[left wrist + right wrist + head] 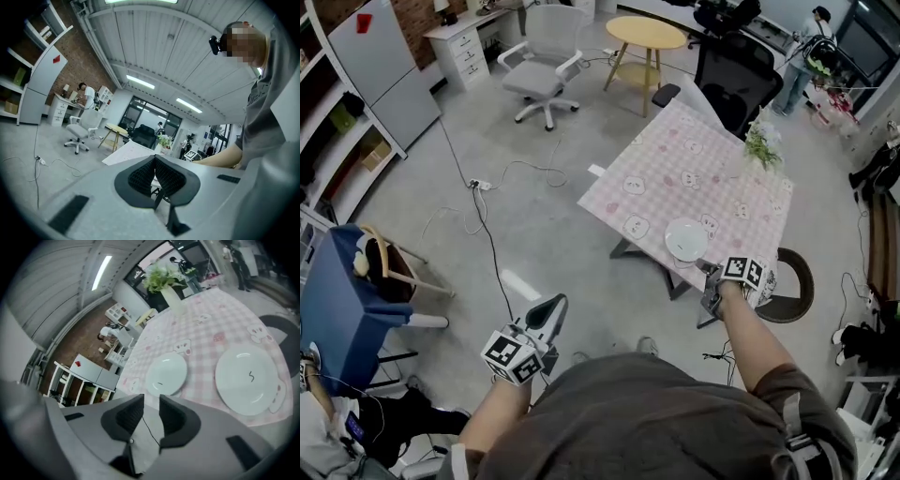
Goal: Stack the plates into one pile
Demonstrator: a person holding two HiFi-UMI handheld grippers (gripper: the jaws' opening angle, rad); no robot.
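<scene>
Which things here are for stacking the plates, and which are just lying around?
For the job: small plate, big plate, pink checked table under them, right tongs, open and empty.

Just lying about: plant, white office chair, round yellow table, power strip, left tongs, shut.

Table with a pink checked cloth (675, 159) sits right of centre, with one white plate (685, 240) near its lower edge and a potted plant (763, 142) at its right corner. Right gripper (711, 274) is just below the plate. Left gripper (549, 313) is at lower left over grey floor (534, 220), well apart from the table.
</scene>
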